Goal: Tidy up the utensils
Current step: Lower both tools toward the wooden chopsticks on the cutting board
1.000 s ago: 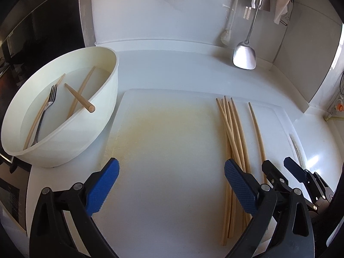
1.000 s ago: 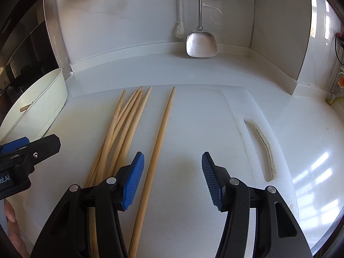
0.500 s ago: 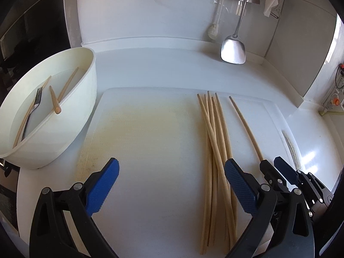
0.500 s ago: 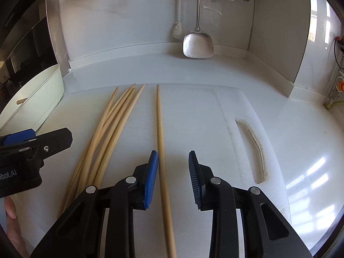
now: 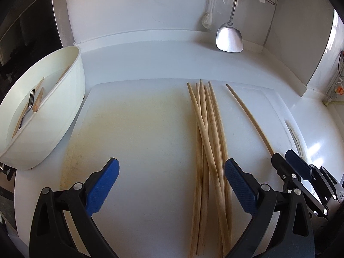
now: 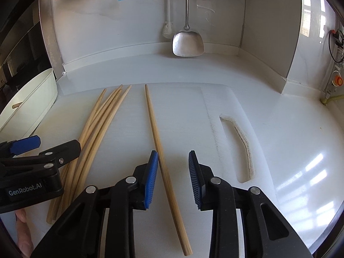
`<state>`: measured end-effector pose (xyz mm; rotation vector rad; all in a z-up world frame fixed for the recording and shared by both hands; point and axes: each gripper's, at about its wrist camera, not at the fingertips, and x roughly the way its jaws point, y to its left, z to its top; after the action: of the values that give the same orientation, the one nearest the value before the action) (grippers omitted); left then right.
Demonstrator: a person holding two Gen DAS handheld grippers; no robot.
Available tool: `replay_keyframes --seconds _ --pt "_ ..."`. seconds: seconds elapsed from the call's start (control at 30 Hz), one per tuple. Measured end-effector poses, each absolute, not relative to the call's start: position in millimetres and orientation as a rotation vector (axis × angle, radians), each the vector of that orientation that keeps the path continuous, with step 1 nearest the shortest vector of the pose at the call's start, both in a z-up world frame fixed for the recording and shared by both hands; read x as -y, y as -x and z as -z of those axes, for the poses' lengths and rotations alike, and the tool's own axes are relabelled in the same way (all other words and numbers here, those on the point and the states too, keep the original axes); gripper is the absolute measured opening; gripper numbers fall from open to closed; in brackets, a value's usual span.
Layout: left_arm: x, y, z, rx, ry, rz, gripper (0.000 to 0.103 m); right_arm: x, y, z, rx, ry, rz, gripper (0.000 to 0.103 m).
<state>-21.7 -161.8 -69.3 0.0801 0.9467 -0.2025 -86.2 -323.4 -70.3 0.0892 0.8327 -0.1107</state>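
Observation:
A bundle of several long wooden chopsticks (image 5: pixel 206 150) lies on the white cutting board (image 5: pixel 139 133); the bundle also shows in the right wrist view (image 6: pixel 99 129). One single chopstick (image 6: pixel 163 161) lies apart to its right, also seen in the left wrist view (image 5: pixel 249 116). My right gripper (image 6: pixel 173 172) is partly open, its blue pads (image 6: pixel 151 178) straddling the single chopstick without clamping it. My left gripper (image 5: pixel 172 185) is wide open and empty above the board, its right finger beside the bundle. A white bowl (image 5: pixel 71 99) at the left holds a fork (image 5: pixel 28 107) and more chopsticks.
A steel spatula (image 6: pixel 188 43) and a white brush (image 6: pixel 167 28) hang on the back wall. The board's handle slot (image 6: pixel 240 146) is at the right. The bowl's rim (image 6: pixel 28 90) is at the left. Walls close in at the back and right.
My right gripper narrowed from wide open and shifted left to straddle the single chopstick. My left gripper drew back to the right, away from the bowl, staying open.

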Motion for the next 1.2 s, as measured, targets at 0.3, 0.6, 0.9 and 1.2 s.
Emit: replay_keyframes --seconds 0.3,0.6,0.9,1.2 --pt "161 24 73 -0.941 -0.098 0.183 0.097 324 87 70 -0.833 -0.092 0.112 0.029" --pt "145 23 77 -0.957 -0.065 0.153 0.097 324 86 70 -0.833 -0.090 0.111 0.029" --pt "127 16 77 -0.964 -0.005 0.112 0.097 324 87 70 -0.835 -0.090 0.107 0.029" --pt "144 19 70 -0.938 -0.029 0.182 0.097 321 86 70 -0.838 -0.085 0.101 0.029"
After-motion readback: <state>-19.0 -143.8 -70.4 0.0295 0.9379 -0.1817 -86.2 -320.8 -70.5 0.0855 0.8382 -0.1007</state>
